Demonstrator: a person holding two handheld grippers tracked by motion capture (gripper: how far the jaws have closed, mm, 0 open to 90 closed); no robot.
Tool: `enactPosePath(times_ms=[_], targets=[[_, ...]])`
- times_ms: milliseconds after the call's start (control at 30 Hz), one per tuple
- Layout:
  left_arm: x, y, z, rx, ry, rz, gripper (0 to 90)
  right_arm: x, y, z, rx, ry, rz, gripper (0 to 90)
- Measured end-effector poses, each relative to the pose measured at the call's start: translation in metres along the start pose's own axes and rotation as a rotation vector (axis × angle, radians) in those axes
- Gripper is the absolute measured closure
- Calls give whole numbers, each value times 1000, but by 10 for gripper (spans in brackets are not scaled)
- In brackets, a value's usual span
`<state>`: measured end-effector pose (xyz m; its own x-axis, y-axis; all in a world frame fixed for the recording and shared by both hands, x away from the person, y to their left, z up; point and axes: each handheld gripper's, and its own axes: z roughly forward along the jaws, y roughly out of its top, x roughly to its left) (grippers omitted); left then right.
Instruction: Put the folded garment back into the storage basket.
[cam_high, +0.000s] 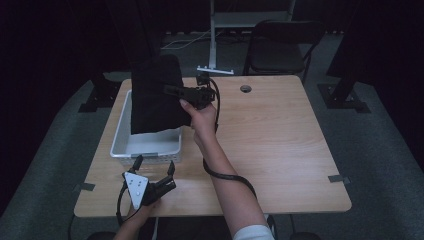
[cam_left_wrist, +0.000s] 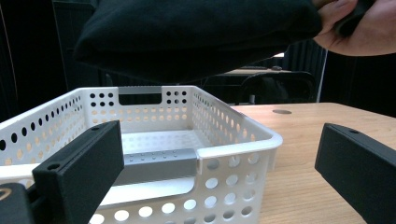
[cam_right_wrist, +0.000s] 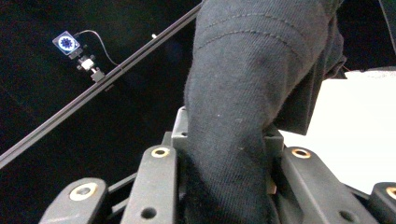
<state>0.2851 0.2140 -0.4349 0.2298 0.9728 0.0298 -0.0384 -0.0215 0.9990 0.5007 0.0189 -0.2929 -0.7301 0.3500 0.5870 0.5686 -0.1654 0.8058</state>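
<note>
At the near left, the left gripper (cam_high: 155, 169) rests on the tabletop (cam_high: 280, 140) with fingers spread and empty, just before the white perforated basket (cam_high: 150, 145). Above the basket, the right gripper (cam_high: 175, 91) has its fingers clenched on a folded black garment (cam_high: 155, 95). The garment hangs lifted, apparently not yet lowered inside; placing and releasing remain.

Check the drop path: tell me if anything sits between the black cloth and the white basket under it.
Nothing visible does. The right gripper holds the black cloth above the white basket, and the left gripper view shows open air between the cloth's lower edge and the basket's bare floor. The left gripper, jaws open, sits in front of the basket's near wall, not over it.
</note>
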Motion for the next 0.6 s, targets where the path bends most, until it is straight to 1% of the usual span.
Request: enactPosePath(times_ms=[100, 233, 333, 600], targets=[[0, 0, 0, 0, -1, 0, 24, 0, -2, 5, 1, 7, 11, 697], [0, 0, 0, -2, -2, -2, 24, 0, -4, 11, 13, 19, 6, 697], [0, 0, 0, -3, -3, -2, 24, 1, -5, 15, 14, 19, 9, 696], [0, 0, 0, -6, -6, -6, 24, 3, -8, 27, 17, 38, 13, 696]])
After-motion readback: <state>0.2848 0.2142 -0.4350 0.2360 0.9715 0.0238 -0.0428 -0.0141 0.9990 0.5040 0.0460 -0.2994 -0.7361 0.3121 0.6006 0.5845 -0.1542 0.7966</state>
